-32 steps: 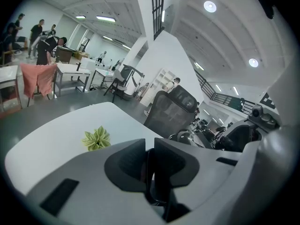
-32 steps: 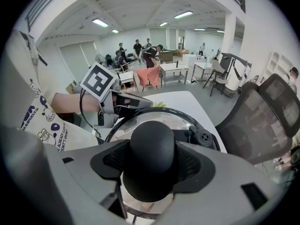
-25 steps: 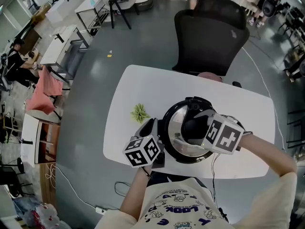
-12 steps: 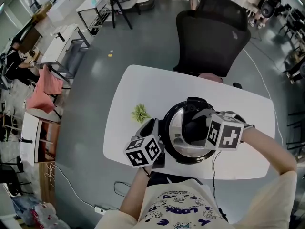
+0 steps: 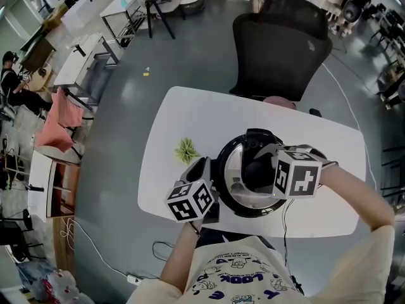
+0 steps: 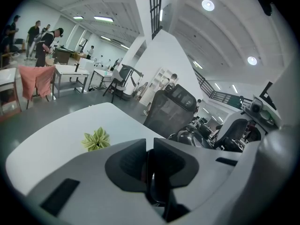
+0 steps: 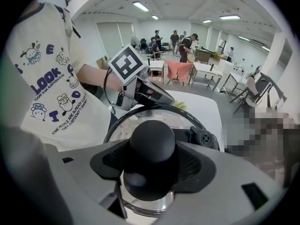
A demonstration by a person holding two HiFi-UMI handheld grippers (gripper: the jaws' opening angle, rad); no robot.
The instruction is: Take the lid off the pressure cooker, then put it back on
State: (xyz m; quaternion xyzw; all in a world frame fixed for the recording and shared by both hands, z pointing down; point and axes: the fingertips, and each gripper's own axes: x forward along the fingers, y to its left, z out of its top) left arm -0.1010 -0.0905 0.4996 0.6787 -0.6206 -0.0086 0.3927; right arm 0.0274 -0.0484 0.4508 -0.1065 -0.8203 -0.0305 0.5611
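Turning is new: the right gripper (image 7: 151, 165), squeezing the round black knob (image 5: 255, 170) of the shiny silver lid (image 5: 231, 170), has rolled a bit, so the lid, still on the black-rimmed pressure cooker (image 5: 223, 152), is likely being twisted. Only its own view shows the left gripper (image 6: 150, 149) pinching a thin dark part (image 6: 148, 182).

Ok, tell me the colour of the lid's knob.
The knob is black, clearest in the right gripper view.
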